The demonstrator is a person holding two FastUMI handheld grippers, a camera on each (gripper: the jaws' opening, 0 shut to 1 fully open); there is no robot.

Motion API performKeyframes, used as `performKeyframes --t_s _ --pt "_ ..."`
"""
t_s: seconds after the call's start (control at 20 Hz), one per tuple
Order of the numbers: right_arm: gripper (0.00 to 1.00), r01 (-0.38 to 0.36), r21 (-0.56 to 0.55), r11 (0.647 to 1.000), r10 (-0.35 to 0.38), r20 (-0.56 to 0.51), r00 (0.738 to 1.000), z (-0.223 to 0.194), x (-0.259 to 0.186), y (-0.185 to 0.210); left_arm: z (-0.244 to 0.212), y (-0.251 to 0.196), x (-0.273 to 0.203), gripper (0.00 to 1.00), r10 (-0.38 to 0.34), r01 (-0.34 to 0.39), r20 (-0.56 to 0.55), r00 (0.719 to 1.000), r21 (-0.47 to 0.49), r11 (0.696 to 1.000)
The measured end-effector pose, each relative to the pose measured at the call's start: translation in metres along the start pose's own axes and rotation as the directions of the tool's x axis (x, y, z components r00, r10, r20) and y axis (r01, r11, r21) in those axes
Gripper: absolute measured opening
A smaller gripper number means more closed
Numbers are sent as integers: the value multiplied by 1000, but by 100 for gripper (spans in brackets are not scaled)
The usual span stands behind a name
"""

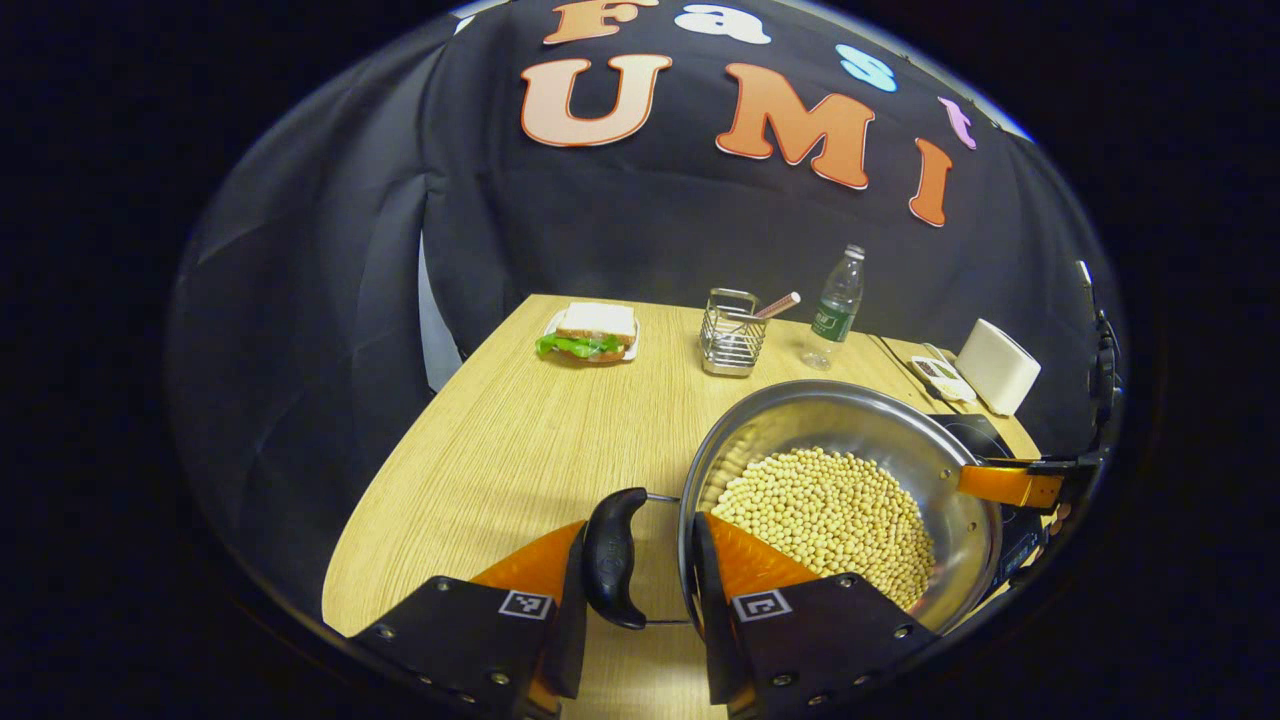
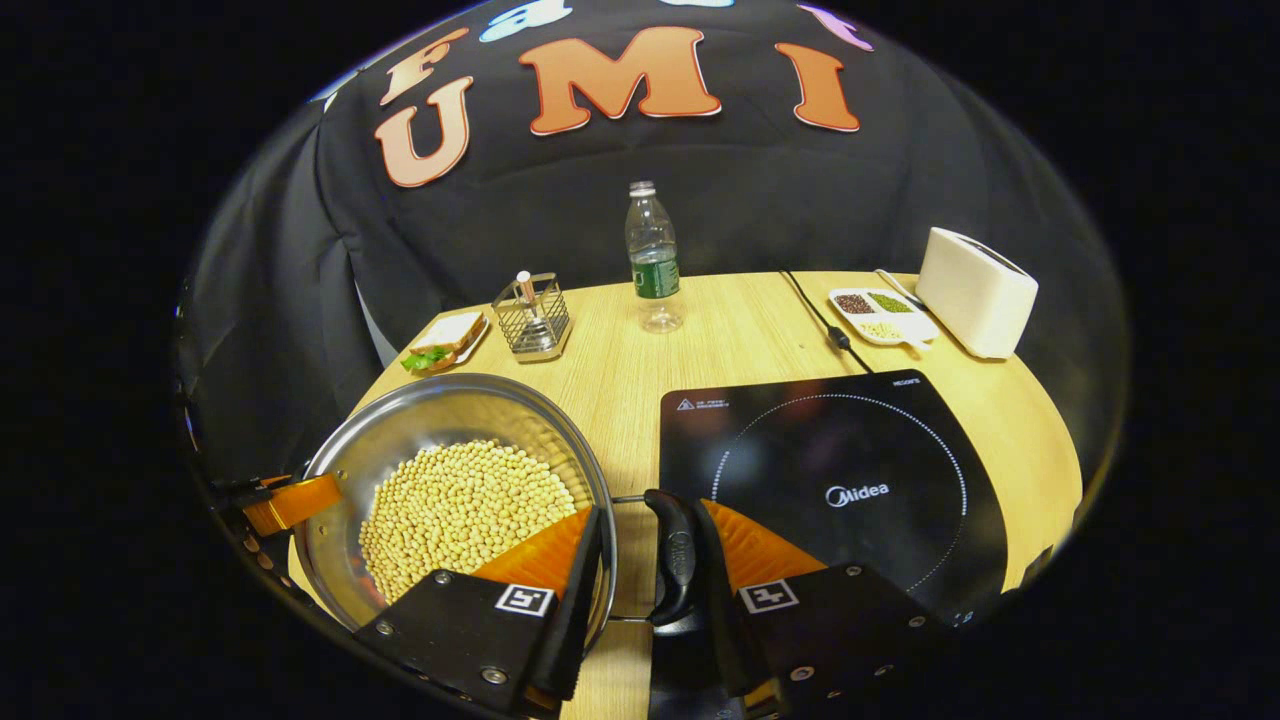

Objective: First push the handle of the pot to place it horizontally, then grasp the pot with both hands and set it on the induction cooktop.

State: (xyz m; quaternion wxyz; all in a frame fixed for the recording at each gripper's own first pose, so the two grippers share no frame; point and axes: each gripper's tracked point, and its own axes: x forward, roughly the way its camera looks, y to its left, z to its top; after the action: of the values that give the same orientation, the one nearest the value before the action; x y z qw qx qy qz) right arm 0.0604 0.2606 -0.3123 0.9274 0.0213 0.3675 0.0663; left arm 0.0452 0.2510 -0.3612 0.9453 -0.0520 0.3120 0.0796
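Both grippers point(image 1: 632, 590) point(image 2: 640, 590) straddling pot point(image 2: 440, 420) handles

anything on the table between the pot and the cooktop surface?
Nothing visible. In the right gripper view the pot sits just beside the induction cooktop, with bare table between them. The cooktop's glass is bare; bottle and power cord lie behind it.

Lighting is even and fairly bright from overhead; the table point(image 1: 500, 440) shows only soft, short shadows. Mild glare sits on the pot point(image 1: 850, 420) rim ahead of the jaws and on the cooktop point(image 2: 830, 470) glass. Focus is sharp centrally; fisheye bending and darkening increase toward the edges, where the backdrop goes dim.
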Motion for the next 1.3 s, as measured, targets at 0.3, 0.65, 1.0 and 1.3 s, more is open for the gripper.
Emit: performKeyframes --t_s 0.3,0.65,1.0,1.3 --pt "53 13 14 1000 -13 29 999 15 -21 -25 -3 1 1 50 -8 8 22 1000 27 1000" --pt "53 26 29 999 -27 39 999 26 -38 -58 -2 0 6 50 -23 21 28 999 44 999" --pt "48 63 64 996 -66 48 997 29 -52 -106 1 -1 10 50 -57 55 23 998 72 996" --pt "53 94 103 990 -100 51 994 32 -58 -153 2 -2 14 50 -86 84 17 996 105 991"
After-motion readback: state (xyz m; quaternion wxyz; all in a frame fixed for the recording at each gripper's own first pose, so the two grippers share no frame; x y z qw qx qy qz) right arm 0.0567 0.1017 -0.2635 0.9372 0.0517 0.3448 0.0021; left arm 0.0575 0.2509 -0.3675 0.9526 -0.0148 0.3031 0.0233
